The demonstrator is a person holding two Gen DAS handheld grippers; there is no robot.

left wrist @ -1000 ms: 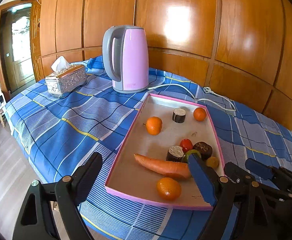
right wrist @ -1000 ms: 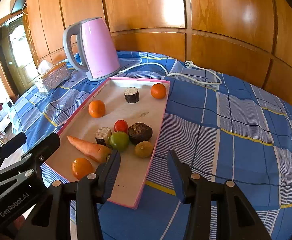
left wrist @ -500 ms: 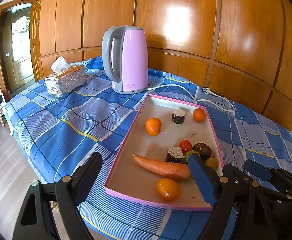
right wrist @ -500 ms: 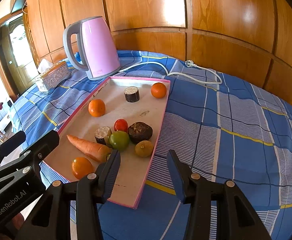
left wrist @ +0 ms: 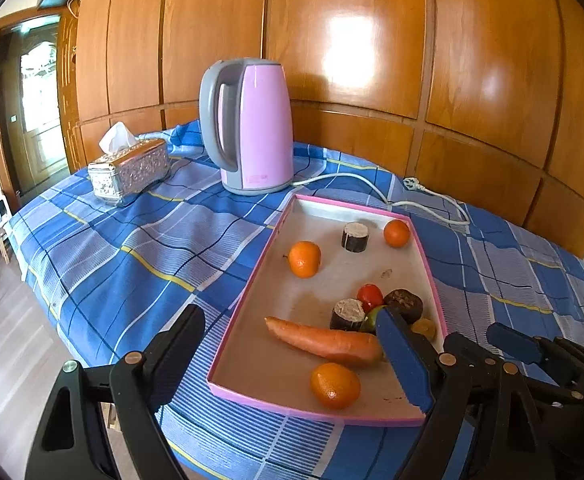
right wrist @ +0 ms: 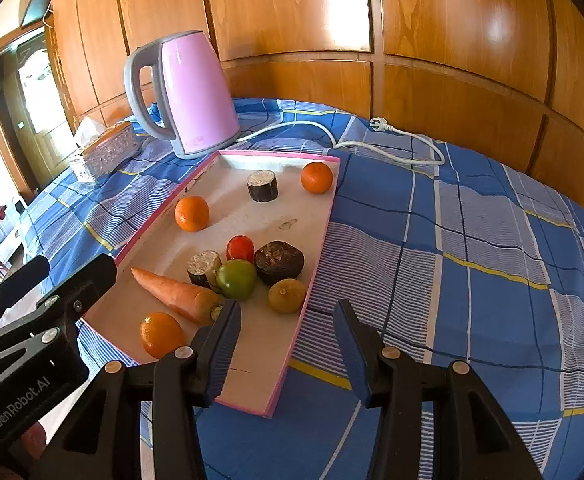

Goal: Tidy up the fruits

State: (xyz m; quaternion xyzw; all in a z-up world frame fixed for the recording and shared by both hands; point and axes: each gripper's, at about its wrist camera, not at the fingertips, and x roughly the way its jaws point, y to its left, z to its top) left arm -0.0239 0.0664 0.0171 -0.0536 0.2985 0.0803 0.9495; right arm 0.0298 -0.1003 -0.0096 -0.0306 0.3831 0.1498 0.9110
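A pink-rimmed tray lies on the blue checked cloth. In it are a carrot, three oranges, a red tomato, a green tomato, a yellowish fruit, a dark round fruit and two dark cut pieces. My left gripper is open over the tray's near end. My right gripper is open by the tray's near right edge. Both are empty.
A pink kettle stands behind the tray, its white cord and plug lying to the right. A silver tissue box sits at the far left. The table edge drops to the floor on the left.
Both views have shifted only slightly. The grippers stay open and nothing in the tray has moved.
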